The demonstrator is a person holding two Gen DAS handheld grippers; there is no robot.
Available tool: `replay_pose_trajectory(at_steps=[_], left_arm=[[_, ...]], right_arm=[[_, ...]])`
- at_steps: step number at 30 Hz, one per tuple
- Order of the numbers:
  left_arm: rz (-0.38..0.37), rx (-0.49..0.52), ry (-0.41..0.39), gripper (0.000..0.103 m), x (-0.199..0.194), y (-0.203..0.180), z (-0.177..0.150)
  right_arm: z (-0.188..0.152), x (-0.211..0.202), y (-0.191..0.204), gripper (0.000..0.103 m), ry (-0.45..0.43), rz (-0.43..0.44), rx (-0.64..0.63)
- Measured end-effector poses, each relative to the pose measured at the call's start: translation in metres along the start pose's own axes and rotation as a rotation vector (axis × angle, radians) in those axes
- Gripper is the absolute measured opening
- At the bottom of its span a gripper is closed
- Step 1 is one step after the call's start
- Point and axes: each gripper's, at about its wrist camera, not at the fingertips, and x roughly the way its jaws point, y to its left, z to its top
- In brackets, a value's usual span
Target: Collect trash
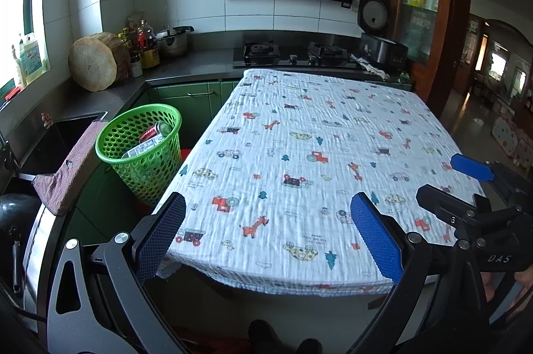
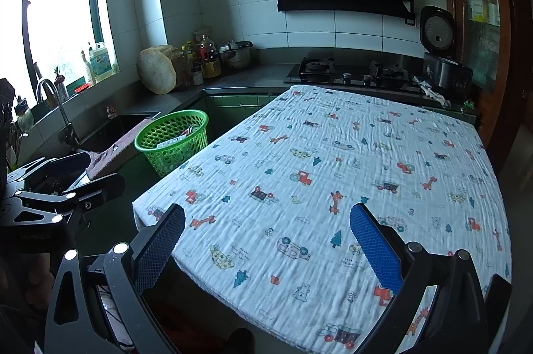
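A green mesh basket [image 1: 141, 154] stands left of the table and holds a red can [image 1: 154, 131] and a printed wrapper [image 1: 141, 151]; the right wrist view shows the same basket [image 2: 173, 144]. The table wears a white cloth with a cars-and-giraffes print [image 1: 316, 154] [image 2: 333, 174], with no trash lying on it. My left gripper [image 1: 266, 237] hangs open over the table's near edge, nothing between its blue pads. My right gripper [image 2: 266, 240] is open too, above the near left corner of the cloth. Each gripper shows at the edge of the other's view.
A dark counter runs along the back with a sink [image 2: 100, 134], a round wooden block [image 1: 93, 64], bottles, a pot, a gas hob [image 1: 293, 52] and a rice cooker [image 1: 379, 44]. A brownish towel [image 1: 71, 167] drapes over the sink edge beside the basket.
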Motion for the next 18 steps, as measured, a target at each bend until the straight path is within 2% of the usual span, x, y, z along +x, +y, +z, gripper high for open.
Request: replay_pose_trajectory(at_steps=[18], left_arm=[[0.047, -0.009, -0.006, 0.098, 0.001, 0.0062, 0.0019]], right_arm=[[-0.0015, -0.0022, -0.0076, 0.096, -0.005, -0.009, 0.01]])
